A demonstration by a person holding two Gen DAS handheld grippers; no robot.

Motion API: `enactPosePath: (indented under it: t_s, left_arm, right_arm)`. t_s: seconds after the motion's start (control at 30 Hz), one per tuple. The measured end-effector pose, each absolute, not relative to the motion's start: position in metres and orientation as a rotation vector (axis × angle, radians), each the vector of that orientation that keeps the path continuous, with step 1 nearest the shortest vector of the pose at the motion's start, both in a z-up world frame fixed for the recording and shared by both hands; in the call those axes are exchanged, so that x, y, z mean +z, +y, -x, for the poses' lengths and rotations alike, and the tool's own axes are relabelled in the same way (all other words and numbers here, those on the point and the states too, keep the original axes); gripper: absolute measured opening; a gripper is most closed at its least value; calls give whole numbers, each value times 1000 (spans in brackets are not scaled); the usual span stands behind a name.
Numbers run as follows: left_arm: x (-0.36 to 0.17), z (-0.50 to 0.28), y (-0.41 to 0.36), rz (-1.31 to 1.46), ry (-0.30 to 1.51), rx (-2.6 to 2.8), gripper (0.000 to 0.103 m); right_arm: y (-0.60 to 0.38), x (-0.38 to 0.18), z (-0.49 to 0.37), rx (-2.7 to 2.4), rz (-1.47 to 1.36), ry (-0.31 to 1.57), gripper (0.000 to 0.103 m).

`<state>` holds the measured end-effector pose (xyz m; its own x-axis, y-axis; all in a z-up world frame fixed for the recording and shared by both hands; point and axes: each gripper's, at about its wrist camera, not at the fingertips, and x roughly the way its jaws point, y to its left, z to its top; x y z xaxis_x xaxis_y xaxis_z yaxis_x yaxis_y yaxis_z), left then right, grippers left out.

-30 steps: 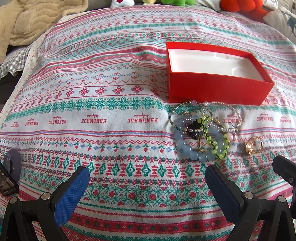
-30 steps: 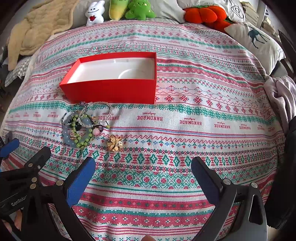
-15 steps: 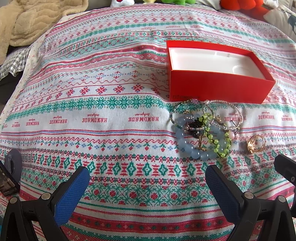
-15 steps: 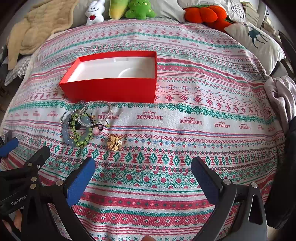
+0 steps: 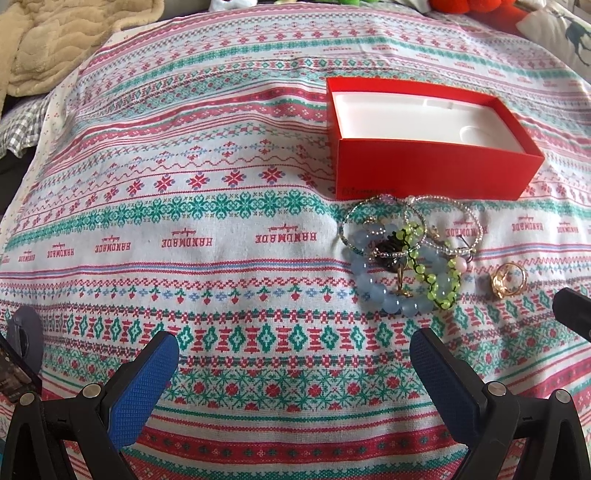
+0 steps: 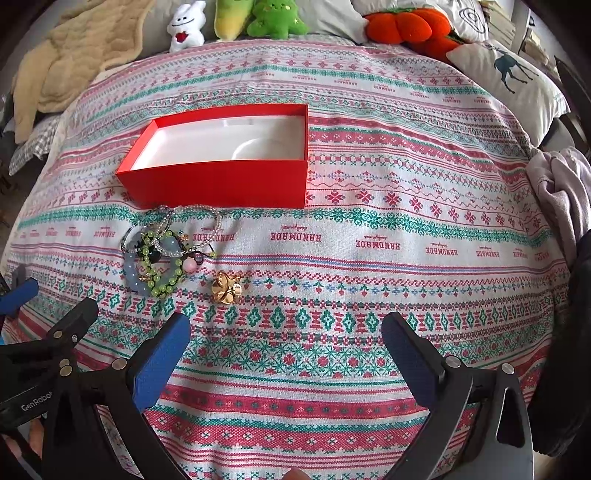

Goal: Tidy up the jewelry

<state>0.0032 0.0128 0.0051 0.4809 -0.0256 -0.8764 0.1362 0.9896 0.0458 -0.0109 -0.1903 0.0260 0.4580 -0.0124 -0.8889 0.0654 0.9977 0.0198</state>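
Observation:
A red box (image 5: 432, 177) (image 6: 221, 184) with a white empty inside lies open on the patterned bedspread. In front of it sits a tangled pile of bracelets (image 5: 406, 258) (image 6: 166, 254): blue beads, green beads and thin beaded hoops. A gold ring piece (image 5: 508, 280) (image 6: 226, 288) lies just right of the pile. My left gripper (image 5: 291, 373) is open, hovering near the pile's lower left. My right gripper (image 6: 286, 354) is open too, below and right of the gold piece. Neither holds anything.
The knit-pattern bedspread (image 6: 369, 258) covers the bed. Plush toys (image 6: 258, 18) and a deer pillow (image 6: 509, 74) line the far edge. A beige blanket (image 5: 55, 44) lies far left, and grey clothing (image 6: 561, 192) lies at the right edge.
Both grippers have crept slightly forward; the box and jewelry sit a little lower in view. Nothing on the bed has moved.

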Motion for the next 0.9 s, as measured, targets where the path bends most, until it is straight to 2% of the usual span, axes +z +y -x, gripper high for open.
enactPosePath:
  t_s: [0.3, 0.53, 0.77, 0.9]
  left_arm:
    - [31, -31, 19, -84, 1079, -227, 102]
    - [26, -49, 16, -110, 1053, -337, 101]
    - [1, -58, 30, -52, 1134, -315, 96]
    - [-5, -60, 29, -82, 1155, -301, 95]
  right_arm:
    - [-195, 38, -13, 0, -70, 1172, 103]
    - [-187, 47, -30, 138, -28, 1105, 103]
    - [-176, 9, -42, 214, -24, 1201, 103]
    - [-161, -8, -52, 236, 18, 1230, 98]
